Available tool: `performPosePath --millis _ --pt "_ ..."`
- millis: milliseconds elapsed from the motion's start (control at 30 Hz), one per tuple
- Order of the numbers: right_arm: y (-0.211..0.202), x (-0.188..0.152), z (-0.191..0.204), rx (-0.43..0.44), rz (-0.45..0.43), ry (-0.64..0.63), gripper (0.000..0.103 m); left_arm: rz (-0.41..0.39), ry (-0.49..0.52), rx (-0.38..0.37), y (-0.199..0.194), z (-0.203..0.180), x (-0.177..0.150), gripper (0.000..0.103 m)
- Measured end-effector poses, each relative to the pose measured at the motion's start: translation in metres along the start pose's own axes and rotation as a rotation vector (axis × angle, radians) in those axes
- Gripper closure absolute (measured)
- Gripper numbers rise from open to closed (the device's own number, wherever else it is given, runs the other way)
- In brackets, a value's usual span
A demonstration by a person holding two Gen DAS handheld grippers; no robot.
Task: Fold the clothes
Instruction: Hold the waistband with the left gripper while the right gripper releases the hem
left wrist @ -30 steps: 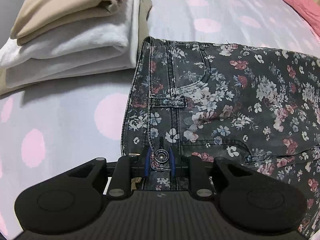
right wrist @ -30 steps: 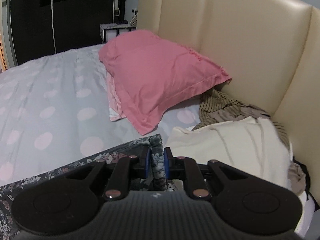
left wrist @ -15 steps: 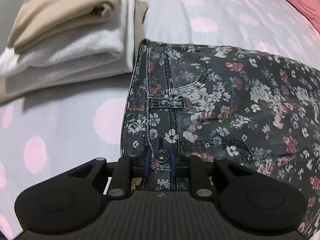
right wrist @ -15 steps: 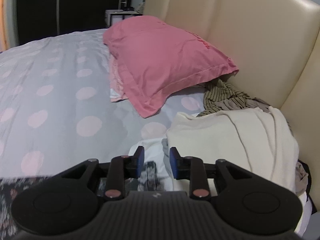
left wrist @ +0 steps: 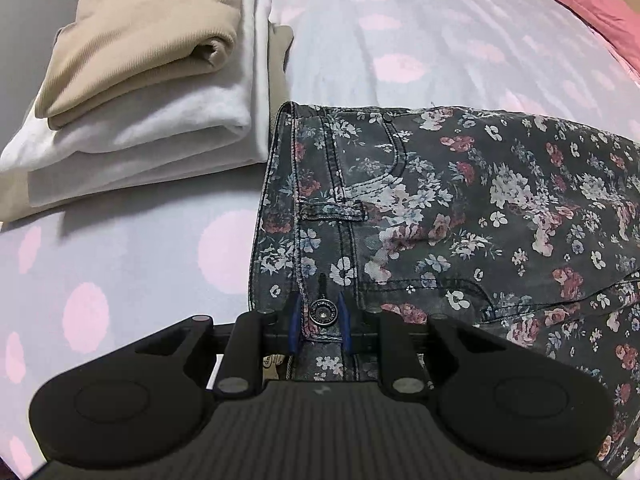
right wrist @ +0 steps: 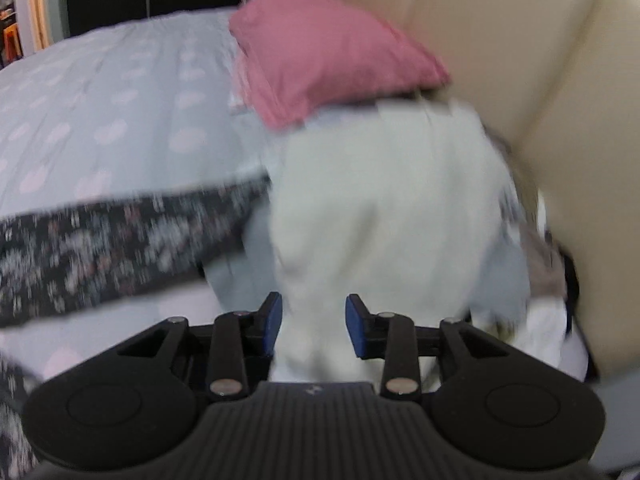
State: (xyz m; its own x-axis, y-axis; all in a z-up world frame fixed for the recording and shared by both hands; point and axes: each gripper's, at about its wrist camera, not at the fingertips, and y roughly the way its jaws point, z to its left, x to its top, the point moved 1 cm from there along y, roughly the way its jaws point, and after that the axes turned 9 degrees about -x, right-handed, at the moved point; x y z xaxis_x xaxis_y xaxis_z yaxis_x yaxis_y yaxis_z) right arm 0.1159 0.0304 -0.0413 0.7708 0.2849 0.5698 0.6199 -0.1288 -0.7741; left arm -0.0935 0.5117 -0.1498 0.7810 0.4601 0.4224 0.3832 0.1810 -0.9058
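My left claw (left wrist: 320, 322) pinches the waistband of the dark floral-print denim trousers (left wrist: 460, 216) right at the metal button (left wrist: 323, 312), bottom centre of its frame; they lie flat across the polka-dot grey bedsheet (left wrist: 132, 264). A folded stack of beige and white garments (left wrist: 144, 92) sits upper left. My right claw (right wrist: 314, 330) has just been opening and stands spread, a blurred cream-white garment (right wrist: 384, 208) showing between its blue pads (right wrist: 273, 322). A pink pillow (right wrist: 328, 52) lies at top centre.

Polka-dot bed (left wrist: 400, 40), floral jeans (left wrist: 460, 208), folded stack (left wrist: 140, 112), pink pillow (right wrist: 332, 52), cream garment (right wrist: 384, 208)
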Motion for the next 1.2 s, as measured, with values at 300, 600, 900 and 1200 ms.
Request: performPosePath --millis 300,600,900,1200 --pt "0.045 -0.092 -0.024 0.054 0.251 0.074 0.063 -0.006 0.010 0.019 -0.001 -0.004 -0.003 0.086" --pt "0.093 -0.129 -0.024 0.129 0.322 0.191 0.064 0.021 0.033 0.060 0.012 -0.014 -0.005 0.085" --pt "0.042 -0.107 -0.039 0.135 0.125 0.190 0.087 0.044 0.040 0.083 0.020 -0.017 -0.003 0.085" --pt "0.038 -0.031 -0.024 0.042 -0.019 0.102 0.089 0.037 0.035 0.079 0.020 -0.016 -0.005 0.085"
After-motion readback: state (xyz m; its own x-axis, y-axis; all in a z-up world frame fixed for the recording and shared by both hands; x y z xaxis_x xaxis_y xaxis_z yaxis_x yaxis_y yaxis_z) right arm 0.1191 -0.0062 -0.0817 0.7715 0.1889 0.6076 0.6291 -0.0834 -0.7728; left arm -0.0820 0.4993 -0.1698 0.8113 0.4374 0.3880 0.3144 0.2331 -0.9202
